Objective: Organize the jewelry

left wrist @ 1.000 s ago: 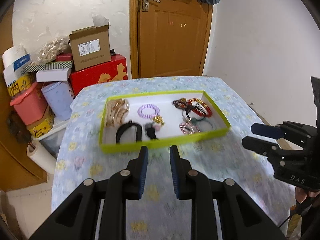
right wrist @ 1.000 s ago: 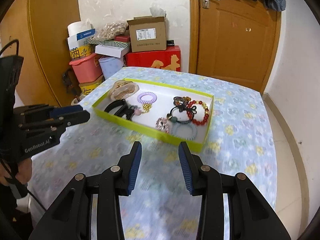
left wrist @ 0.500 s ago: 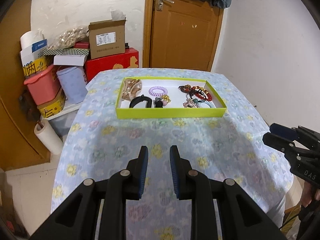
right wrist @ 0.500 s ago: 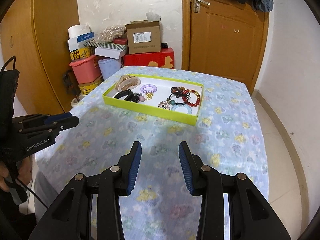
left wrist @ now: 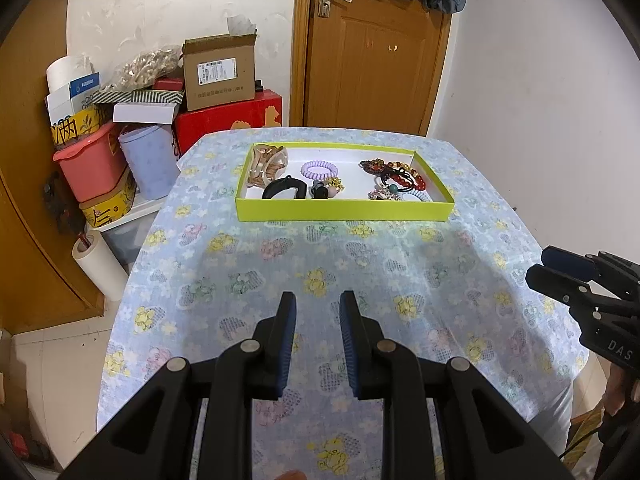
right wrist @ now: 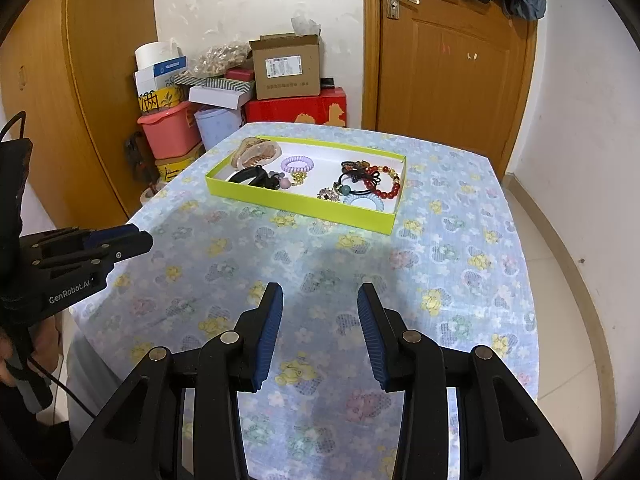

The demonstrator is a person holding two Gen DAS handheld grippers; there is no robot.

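The jewelry lies loose in a shallow green tray with a white floor, set toward the far edge of the table under a flowered cloth. All of it looks light and small, and the soft pieces will give and snag on one another, so each is best pinched at a free edge and lifted straight up. At the tray's far left corner sits a tan hair claw, stiff and likely brittle, best taken across its spine. Near the front wall lies a black band; behind it a lilac coil tie, springy and easy to nip on its ring. The right end holds a tangle: a red bead bracelet, smooth and apt to slip, and black elastic ties. The left gripper stands narrowly open and empty; the right gripper is wider open, also empty, both over the near edge, well apart from the tray.
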